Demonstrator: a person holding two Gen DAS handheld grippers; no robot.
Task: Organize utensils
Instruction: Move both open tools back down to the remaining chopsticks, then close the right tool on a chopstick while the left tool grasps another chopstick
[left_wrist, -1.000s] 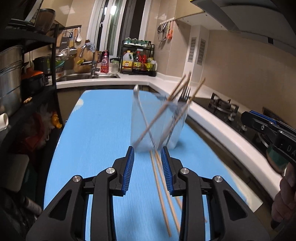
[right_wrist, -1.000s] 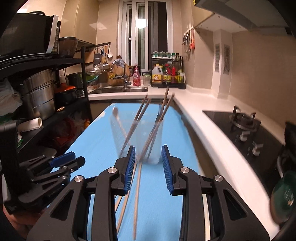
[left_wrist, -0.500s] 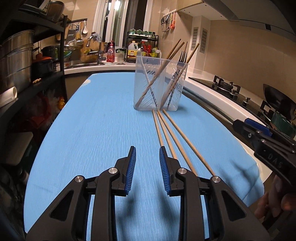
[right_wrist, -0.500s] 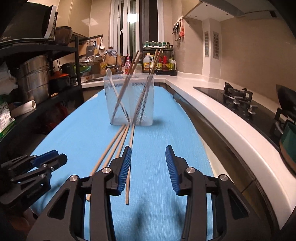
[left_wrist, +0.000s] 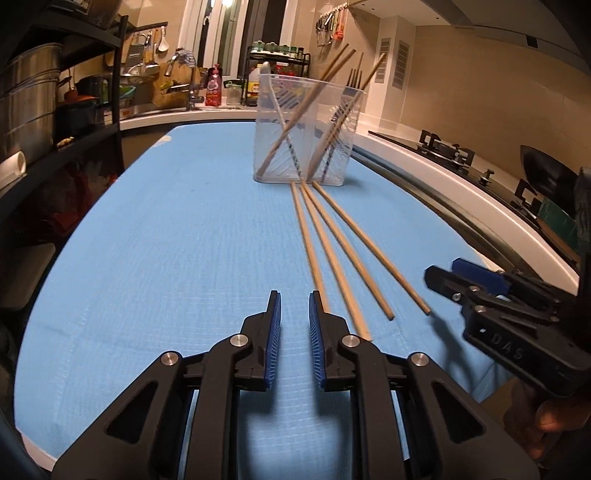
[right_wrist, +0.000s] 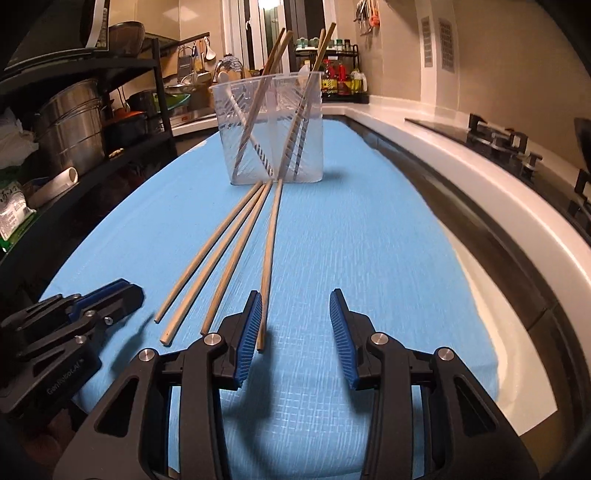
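A clear plastic holder (left_wrist: 308, 129) (right_wrist: 273, 133) stands on the blue mat (left_wrist: 166, 240) and holds several chopsticks, a fork and a white spoon. Several loose wooden chopsticks (left_wrist: 332, 243) (right_wrist: 236, 240) lie on the mat, fanning from the holder's base toward me. My left gripper (left_wrist: 294, 325) is open and empty, low over the mat, its right finger at the near end of the leftmost stick. My right gripper (right_wrist: 295, 325) is open wide and empty, its left finger beside the near end of the rightmost stick. Each gripper shows in the other's view: the right one (left_wrist: 480, 291) and the left one (right_wrist: 92, 306).
A white counter edge (right_wrist: 480, 192) and a gas hob (left_wrist: 450, 151) run along the right of the mat. A black shelf rack with steel pots (right_wrist: 74, 125) stands on the left. A sink and a bottle rack (left_wrist: 277, 74) are at the back.
Both grippers have pulled back from the holder and dropped low to the near ends of the loose chopsticks. The right gripper's jaws have opened wider.
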